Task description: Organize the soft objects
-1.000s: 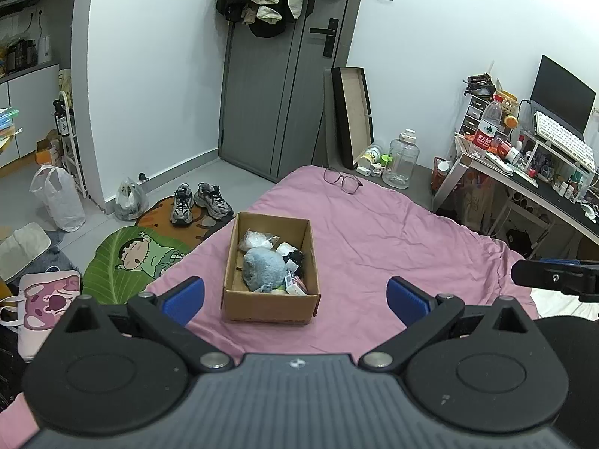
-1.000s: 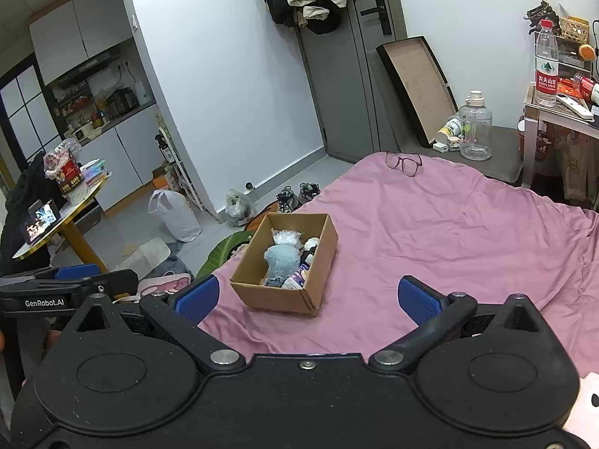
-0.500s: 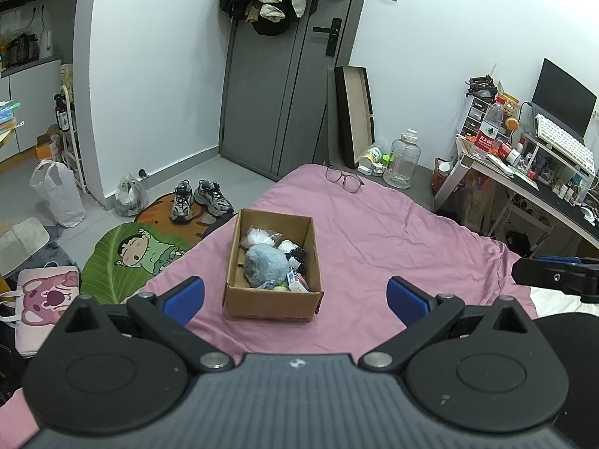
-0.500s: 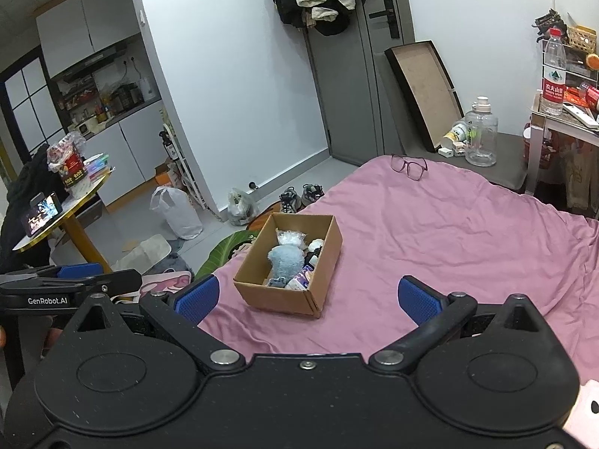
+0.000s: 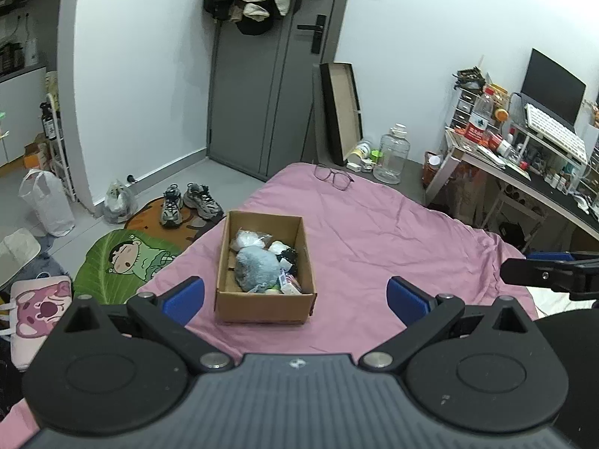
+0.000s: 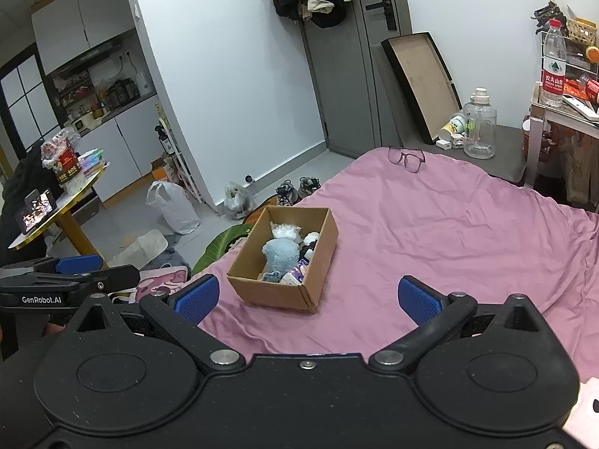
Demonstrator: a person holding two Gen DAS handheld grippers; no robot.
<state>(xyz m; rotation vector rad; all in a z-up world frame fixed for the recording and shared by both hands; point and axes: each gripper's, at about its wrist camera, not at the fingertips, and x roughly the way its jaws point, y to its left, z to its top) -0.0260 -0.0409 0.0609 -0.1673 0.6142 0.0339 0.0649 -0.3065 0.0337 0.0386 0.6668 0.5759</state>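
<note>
The cardboard box (image 5: 264, 266) sat on the pink bed (image 5: 393, 239) near its left edge, toward the foot corner by the floor mat, and the soft things lay inside it: a grey-blue plush toy (image 5: 256, 267) in the middle, a crinkled clear bag of white stuff (image 5: 247, 238) at the far end, and smaller pieces, a white-and-black one among them, crowded along the right wall and near end. Both the left tongs (image 5: 295, 295) and the right tongs (image 6: 305, 295) stood spread wide with nothing between the blue pads, held back from the box and apart from it. This layout would fit either soft items waiting to be lifted out and sorted on the bed, or items gathered in and the tongs drawn clear, so no single move could be settled. Any grasp here would go best from above, pinching the plush across its narrow waist with a light squeeze while the other tongs steadied the box wall so the cardboard did not slide on the sheet. The box's long axis ran away from the cameras toward the door, open side up; the plush lay roughly along it, though which end was its head could not be made out at this range.
</note>
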